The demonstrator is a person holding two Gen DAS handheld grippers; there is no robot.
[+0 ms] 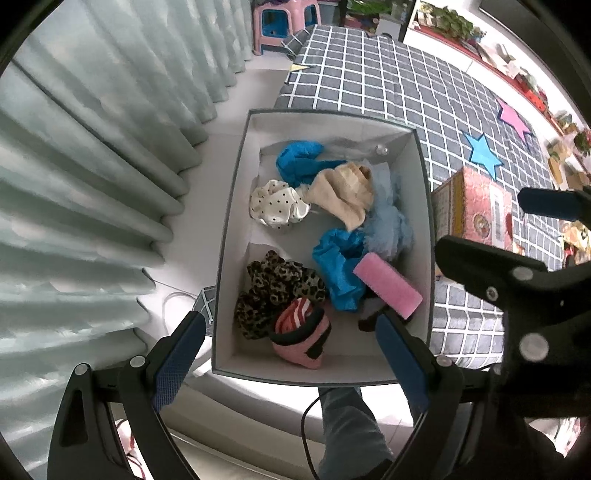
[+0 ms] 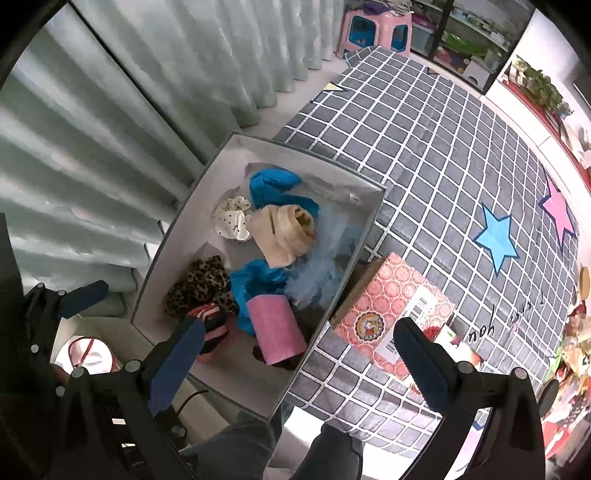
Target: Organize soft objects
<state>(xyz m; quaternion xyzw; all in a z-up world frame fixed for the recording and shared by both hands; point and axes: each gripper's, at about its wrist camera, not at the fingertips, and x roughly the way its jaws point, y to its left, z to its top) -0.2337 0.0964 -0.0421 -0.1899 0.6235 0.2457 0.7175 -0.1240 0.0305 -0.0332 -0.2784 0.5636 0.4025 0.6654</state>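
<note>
Nearest us, our left claw [image 1: 291, 354] and right claw [image 2: 299, 354] both hang spread wide with nothing between their blue textured pads, above the near end of a grey-rimmed, white-walled storage box [image 1: 231, 229]. The box sits at the edge of a grey quilted mat [image 1: 388, 85] gridded in white.

Inside, closest to us, lie a rolled pink-and-black striped sock [image 1: 301, 332] and a ruffled leopard-print scrunchie [image 1: 275, 286]. Just beside them a smooth pink foam block [image 1: 388, 284] rests on crumpled bright-blue cloth [image 1: 338, 266]. Farther in are fluffy pale-blue tulle [image 1: 389, 225], a rolled beige knit sock [image 1: 345, 194], a glossy white polka-dot scrunchie [image 1: 277, 203] and a second wad of blue cloth [image 1: 299, 160] at the far wall.

Right of the box stands a red patterned carton [image 2: 391, 314]; only the right wrist view shows its barcode label. Beyond, blue [image 2: 496, 240] and pink [image 2: 557, 210] stars mark the mat, pale pleated curtains [image 1: 92, 147] hang left, and a pink plastic stool [image 2: 376, 29] stands farthest.
</note>
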